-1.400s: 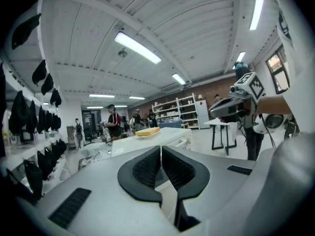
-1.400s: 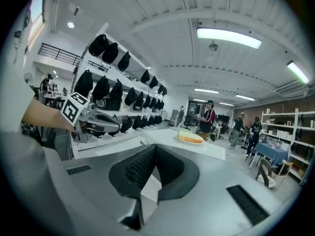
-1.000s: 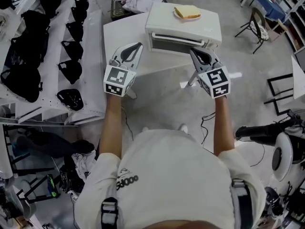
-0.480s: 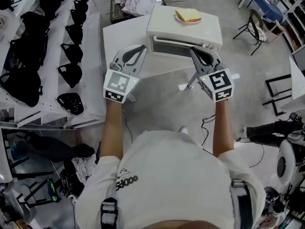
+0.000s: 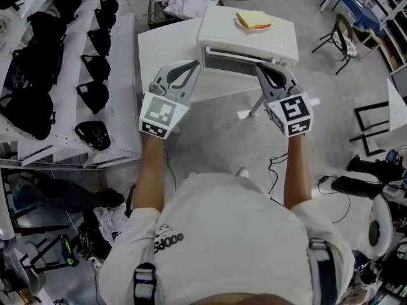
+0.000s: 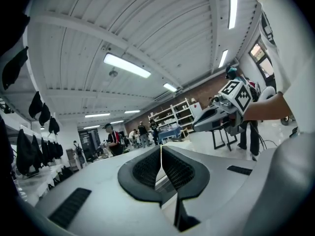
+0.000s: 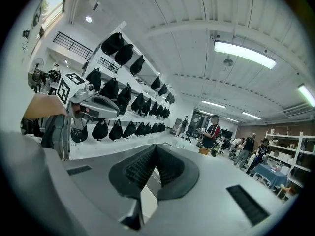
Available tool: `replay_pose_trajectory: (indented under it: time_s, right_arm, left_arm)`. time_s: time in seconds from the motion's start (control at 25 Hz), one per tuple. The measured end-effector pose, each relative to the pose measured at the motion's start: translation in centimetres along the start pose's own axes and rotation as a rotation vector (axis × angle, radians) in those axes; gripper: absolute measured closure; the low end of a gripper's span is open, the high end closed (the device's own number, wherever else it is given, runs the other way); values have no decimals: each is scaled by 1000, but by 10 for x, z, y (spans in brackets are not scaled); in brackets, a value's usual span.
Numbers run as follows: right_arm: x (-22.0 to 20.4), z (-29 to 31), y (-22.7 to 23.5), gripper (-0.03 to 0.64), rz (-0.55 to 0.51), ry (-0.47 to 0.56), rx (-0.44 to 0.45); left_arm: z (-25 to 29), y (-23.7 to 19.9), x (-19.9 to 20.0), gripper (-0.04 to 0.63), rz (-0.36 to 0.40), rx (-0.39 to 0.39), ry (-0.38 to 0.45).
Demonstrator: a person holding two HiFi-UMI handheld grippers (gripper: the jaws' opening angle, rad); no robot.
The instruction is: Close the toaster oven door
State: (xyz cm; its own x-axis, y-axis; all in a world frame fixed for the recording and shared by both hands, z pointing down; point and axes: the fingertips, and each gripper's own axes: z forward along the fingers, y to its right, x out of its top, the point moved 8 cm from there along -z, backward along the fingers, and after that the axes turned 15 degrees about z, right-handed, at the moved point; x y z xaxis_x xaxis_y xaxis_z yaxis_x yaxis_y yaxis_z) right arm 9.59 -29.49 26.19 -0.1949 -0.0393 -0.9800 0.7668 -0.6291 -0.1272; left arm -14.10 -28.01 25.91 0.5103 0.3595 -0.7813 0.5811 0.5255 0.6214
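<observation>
Left gripper [image 5: 189,64] and right gripper [image 5: 259,67] are both clenched and empty, just before the oven [image 5: 248,40] at the table's [image 5: 162,49] near edge.

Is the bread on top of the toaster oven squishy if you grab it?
Probably soft: the bread looks like a thin, pale slice, so a pinch would likely dent it. It's probably light too, and since it seems to sit loose on top of the toaster oven, a push might slide it off.
</observation>
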Motion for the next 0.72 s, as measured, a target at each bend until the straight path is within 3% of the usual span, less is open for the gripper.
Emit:
replay_pose_trajectory:
  time_s: [0.72]
  right_arm:
    - [-2,-6,-4,607,23,13,21]
  left_arm:
    - [-2,8,6,574,-16,-31,20]
